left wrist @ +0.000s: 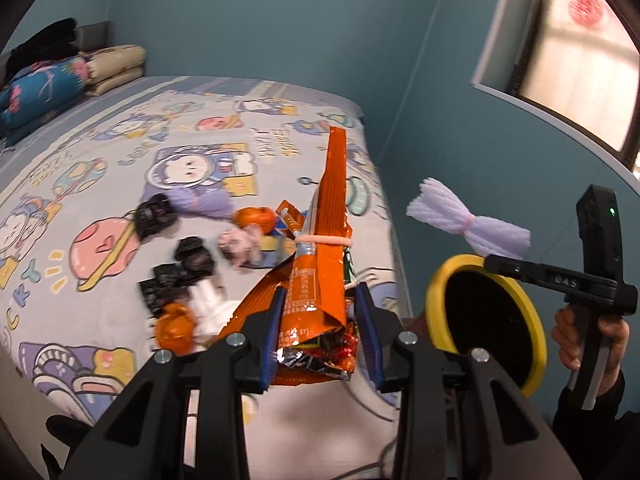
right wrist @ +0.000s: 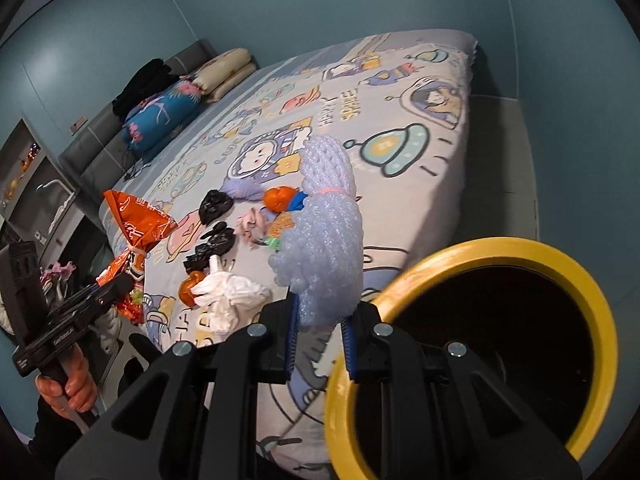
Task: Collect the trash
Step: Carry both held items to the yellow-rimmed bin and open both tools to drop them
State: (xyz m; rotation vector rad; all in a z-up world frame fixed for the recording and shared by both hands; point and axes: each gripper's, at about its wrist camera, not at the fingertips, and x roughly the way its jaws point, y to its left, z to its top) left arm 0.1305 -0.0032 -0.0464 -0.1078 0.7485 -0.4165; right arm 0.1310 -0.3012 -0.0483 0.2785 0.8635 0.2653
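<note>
While the left gripper [left wrist: 320, 332] pinches a crinkled orange foil snack bag [left wrist: 320, 272] over the bed's [left wrist: 120, 152] near edge, the right gripper [right wrist: 320, 336] pinches a lavender foam-net sleeve [right wrist: 326, 236] beside the yellow-rimmed black bin [right wrist: 496, 252]; remaining wrappers lie mid-bed

Orange snack bag [left wrist: 320, 240]: crinkled foil, tied mid-length with rubber band, lifted off bed, tilted upright, open end down with wrappers showing.
Foam net [right wrist: 324, 240]: pale lavender, pinched by pink band, raised beside bin.
Bin [right wrist: 480, 264]: yellow rim, black inside, off bed's near corner.
On bed [left wrist: 120, 128], near edge: black wrappers [left wrist: 192, 260], two oranges [left wrist: 256, 218], pink wad [left wrist: 240, 244], white bag [right wrist: 232, 296].
</note>
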